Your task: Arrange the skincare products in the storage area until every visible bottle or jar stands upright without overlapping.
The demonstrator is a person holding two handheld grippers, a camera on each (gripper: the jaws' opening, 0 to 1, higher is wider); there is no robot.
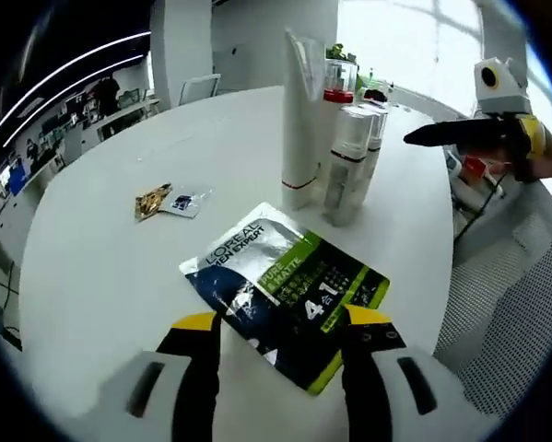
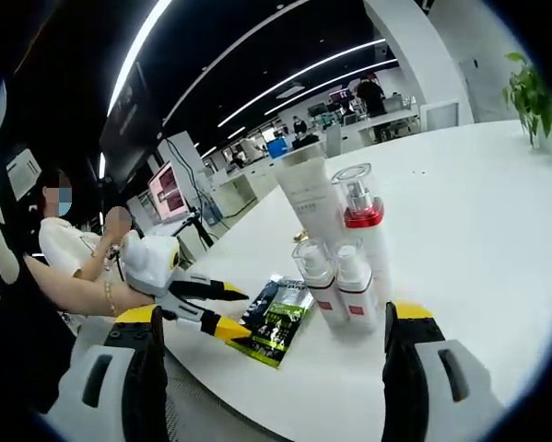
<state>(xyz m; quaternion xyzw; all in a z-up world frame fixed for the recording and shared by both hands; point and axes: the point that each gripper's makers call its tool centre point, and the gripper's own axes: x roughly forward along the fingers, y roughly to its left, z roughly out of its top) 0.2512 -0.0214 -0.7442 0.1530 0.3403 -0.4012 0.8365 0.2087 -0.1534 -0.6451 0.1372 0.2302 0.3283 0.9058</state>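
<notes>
Left gripper agape over sachet at table edge; right gripper agape near bottles.

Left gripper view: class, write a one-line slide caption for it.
Open left tongs frame a flat L'Oreal sachet on the white table, upright bottles clustered behind.

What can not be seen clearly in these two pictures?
- Left gripper view: the near edge of the sachet pack is hidden behind the left gripper.
- Left gripper view: the small wrappers are too small to read.
- Right gripper view: labels on the bottles are too blurred to read.
- Left gripper view: the right gripper has dark jaws seen side-on; their gap is unclear.
</notes>
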